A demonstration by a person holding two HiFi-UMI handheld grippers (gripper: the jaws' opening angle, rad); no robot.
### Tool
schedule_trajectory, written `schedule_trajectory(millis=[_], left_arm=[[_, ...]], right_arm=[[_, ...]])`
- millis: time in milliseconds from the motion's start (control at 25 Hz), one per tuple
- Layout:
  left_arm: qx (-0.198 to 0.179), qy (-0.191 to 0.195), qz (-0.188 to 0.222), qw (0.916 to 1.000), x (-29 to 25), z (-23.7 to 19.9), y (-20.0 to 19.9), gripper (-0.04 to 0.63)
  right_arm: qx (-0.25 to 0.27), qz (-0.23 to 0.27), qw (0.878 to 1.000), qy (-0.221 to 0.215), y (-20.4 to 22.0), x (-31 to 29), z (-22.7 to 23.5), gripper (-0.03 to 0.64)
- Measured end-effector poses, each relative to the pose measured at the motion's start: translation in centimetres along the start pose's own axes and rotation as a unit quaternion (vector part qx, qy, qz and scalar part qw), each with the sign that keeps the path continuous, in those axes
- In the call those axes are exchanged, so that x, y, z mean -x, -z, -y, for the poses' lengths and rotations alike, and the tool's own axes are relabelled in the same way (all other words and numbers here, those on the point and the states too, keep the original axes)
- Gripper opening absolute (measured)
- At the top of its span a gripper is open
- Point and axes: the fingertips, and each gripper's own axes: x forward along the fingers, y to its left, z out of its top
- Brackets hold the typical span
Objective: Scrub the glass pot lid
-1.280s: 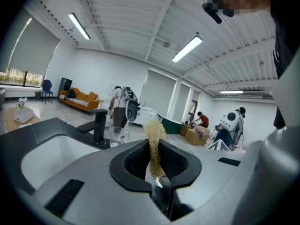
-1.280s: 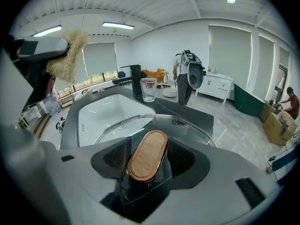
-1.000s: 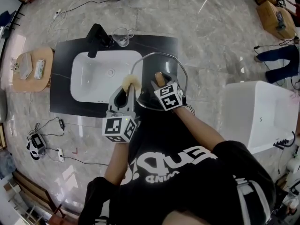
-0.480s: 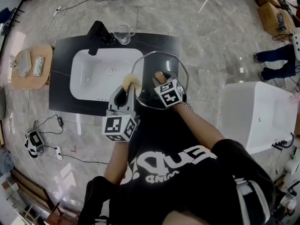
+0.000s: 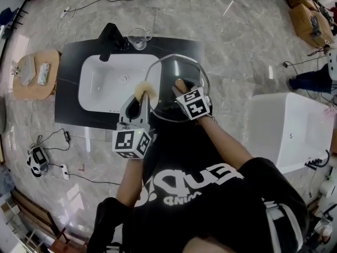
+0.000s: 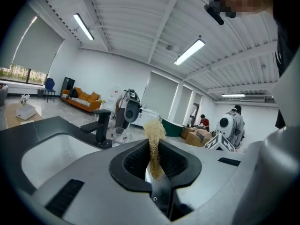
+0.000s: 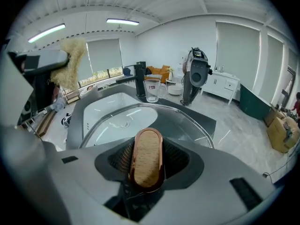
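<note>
Holding entry, one: glass pot lid (image 5: 176, 70), round, metal-rimmed, carried tilted above the right end of the white sink (image 5: 105, 86) and the black worktop (image 5: 71, 73). Its handle (image 7: 147, 163), an oval of pale wood with a copper-coloured rim, stands between the fingers of the right gripper (image 5: 181, 91). Those fingers have just been closing and now clamp the handle from both sides, set fairly wide around it.

Entry two: scrubber (image 5: 143, 91), a tuft of yellowish fibre. It is pinched in the left gripper (image 5: 141, 103), whose fingers are drawn narrow on its lower end, the tuft standing up past the tips. From the head view the tuft sits at the lid's left rim. Whether it touches the glass cannot be told.

Entry three: black tap (image 5: 108, 41) and clear glass jug (image 5: 138, 40), side by side at the worktop's far edge, behind the sink.
</note>
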Motion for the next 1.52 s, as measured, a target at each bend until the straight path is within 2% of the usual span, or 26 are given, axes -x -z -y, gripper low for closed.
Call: schedule_trajectory(millis=[400,640,800,1000,1240,1400,1520], left_arm=[[-0.006,-0.003,0.021,0.9998,0.8,0.7,-1.2,0.051],[-0.014,-0.006,0.037,0.9992,1.6,1.4,-2.5,0.051],[-0.007,-0.01,0.059,0.9982,2.1,1.6,-4.1,0.051],[0.001,-0.031,0.096,0.9948,3.0,0.6,-5.9,0.051],[0.023,-0.055,0.147,0.9873,4.4,-0.6,-8.4,0.051],[0.028,-0.05,0.15,0.9871,4.4,-1.1,-8.6,0.051],[0.025,-0.036,0.146,0.9884,3.8,-0.4,-8.8,0.051]], right_arm=[[0.048,0.057,0.997,0.004,-3.3,4.1,-0.4,0.172],[-0.003,0.094,0.995,-0.036,-3.9,5.4,0.4,0.172],[-0.048,0.134,0.986,-0.083,-5.0,6.8,0.9,0.172],[-0.118,0.176,0.965,-0.154,-6.2,8.1,1.6,0.172],[-0.175,0.208,0.935,-0.227,-7.1,8.4,1.7,0.172],[-0.227,0.234,0.902,-0.284,-7.5,8.6,1.6,0.172],[-0.279,0.251,0.866,-0.331,-7.9,9.1,1.9,0.172]])
